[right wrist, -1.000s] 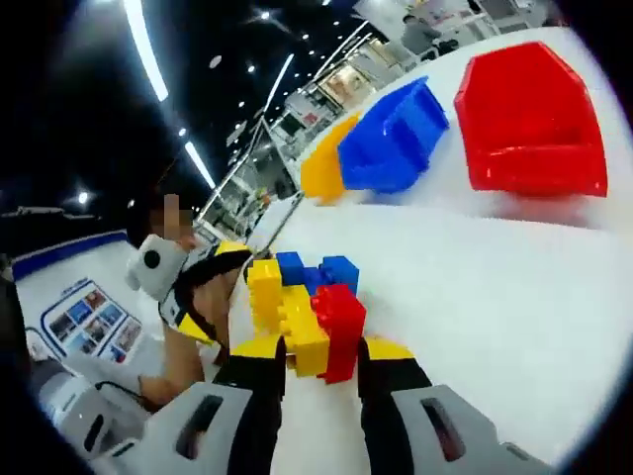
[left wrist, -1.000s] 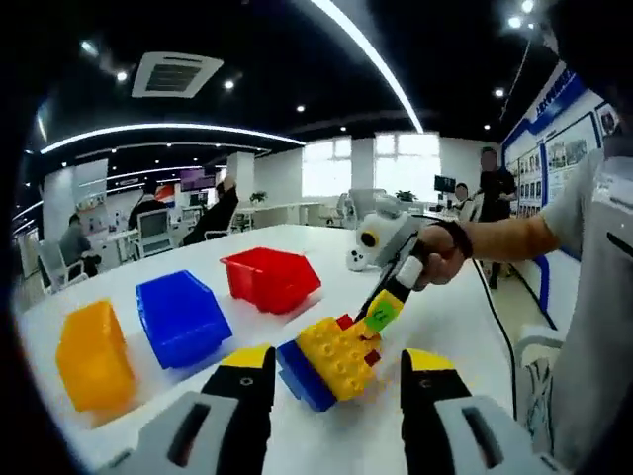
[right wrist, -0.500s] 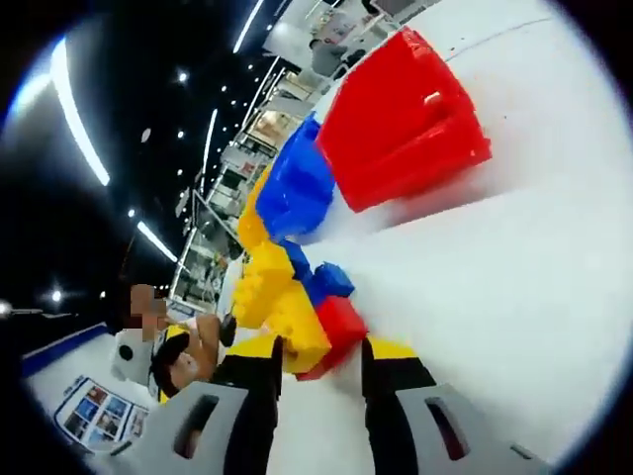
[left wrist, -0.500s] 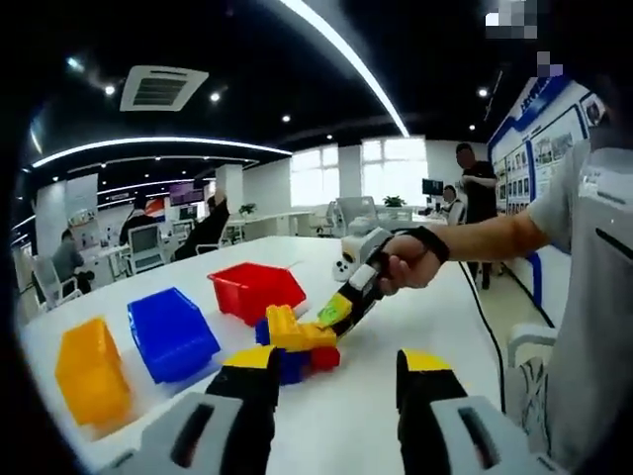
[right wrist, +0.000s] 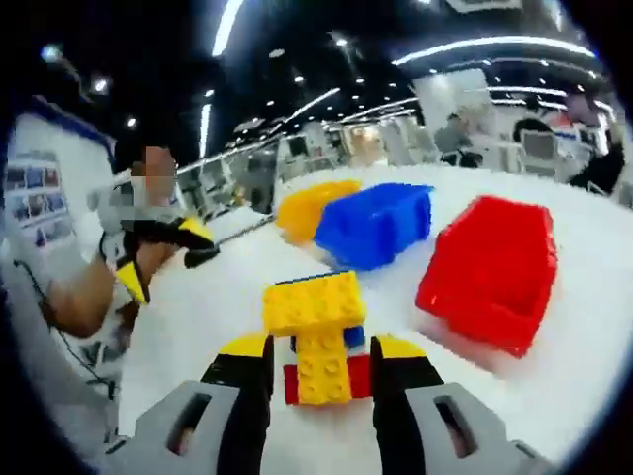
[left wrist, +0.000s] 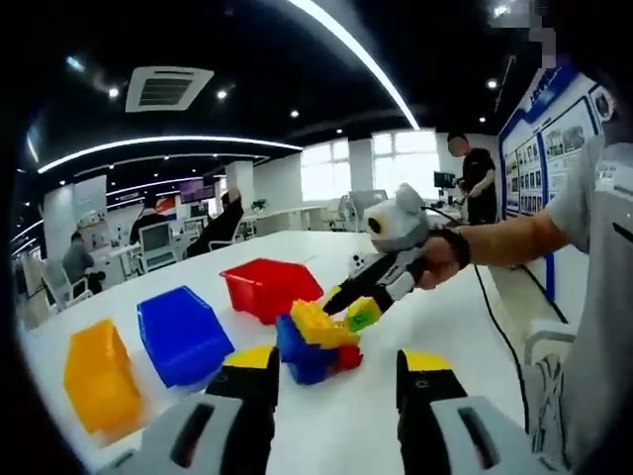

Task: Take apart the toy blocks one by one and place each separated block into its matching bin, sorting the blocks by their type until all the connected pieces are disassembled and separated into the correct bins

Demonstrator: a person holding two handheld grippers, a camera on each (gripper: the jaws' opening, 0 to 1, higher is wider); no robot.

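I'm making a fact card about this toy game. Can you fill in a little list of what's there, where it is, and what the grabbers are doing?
surface: white table
block cluster: joined yellow, blue and red blocks, held up between the jaws of the right gripper
bins: yellow bin, blue bin, red bin, in a row on the table
bin contents: none visible
left gripper: open, holding nothing, pointed at the cluster
blocks separated: none visible yet

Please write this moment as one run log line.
right hand-held gripper: shut on block cluster, lifted | left hand-held gripper: open | red bin, blue bin, yellow bin: on table
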